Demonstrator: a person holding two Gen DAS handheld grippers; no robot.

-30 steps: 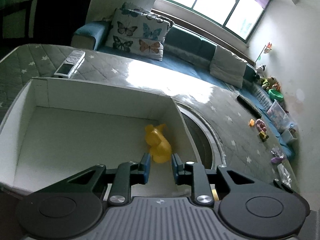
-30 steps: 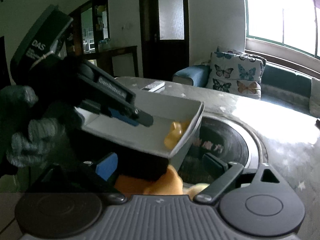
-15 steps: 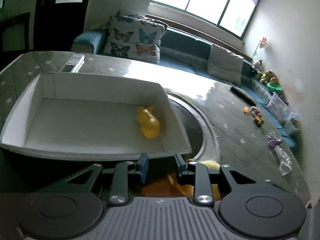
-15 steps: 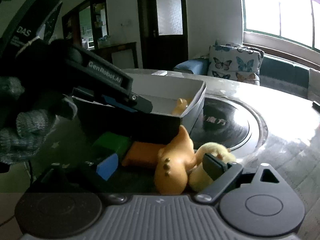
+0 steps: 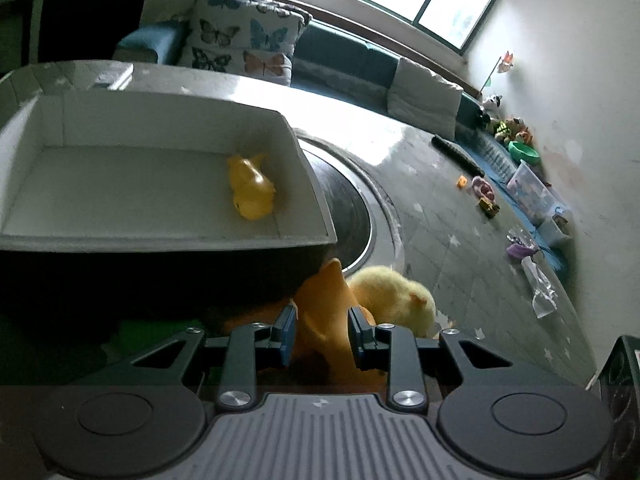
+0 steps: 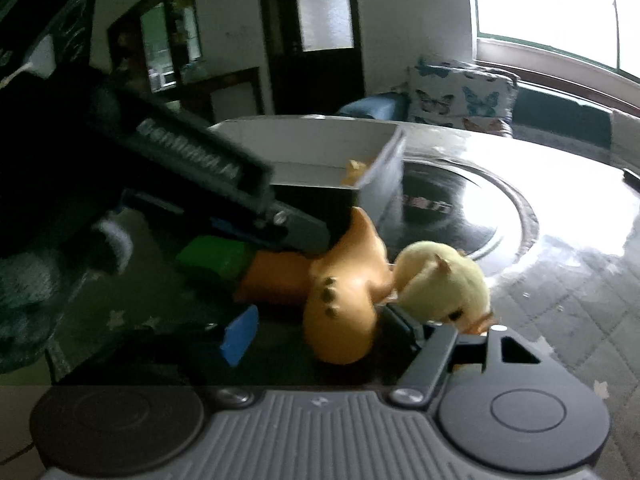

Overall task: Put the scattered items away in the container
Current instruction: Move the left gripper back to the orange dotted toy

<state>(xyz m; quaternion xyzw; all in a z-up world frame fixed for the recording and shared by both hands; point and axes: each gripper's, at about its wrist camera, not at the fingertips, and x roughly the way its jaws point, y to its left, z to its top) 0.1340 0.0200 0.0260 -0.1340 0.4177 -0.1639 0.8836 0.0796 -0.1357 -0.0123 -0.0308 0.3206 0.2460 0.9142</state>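
Observation:
A white box (image 5: 304,168) stands on the table with a yellow rubber toy (image 5: 252,188) lying inside near its right wall. In front of the box lie an orange rubber toy (image 5: 324,304), a pale yellow plush chick (image 5: 396,296), an orange block (image 6: 276,276) and a green block (image 6: 212,256). My left gripper (image 5: 322,334) is open, its jaws either side of the orange toy's tail. My right gripper (image 6: 320,332) is open wide around the orange toy (image 6: 344,300), beside the chick (image 6: 440,280). The box also shows in the right wrist view (image 6: 384,168).
A round dark inset (image 5: 352,220) sits in the table to the right of the box. A remote (image 5: 120,78) lies behind the box. Small toys (image 5: 484,192) and a clear bag (image 5: 540,284) lie at the table's far right. A sofa (image 5: 344,60) runs behind.
My left gripper has drawn back out of the box and dropped down to the orange toy in front of it. The yellow toy stays in the box. My right gripper moved closer to the toys.

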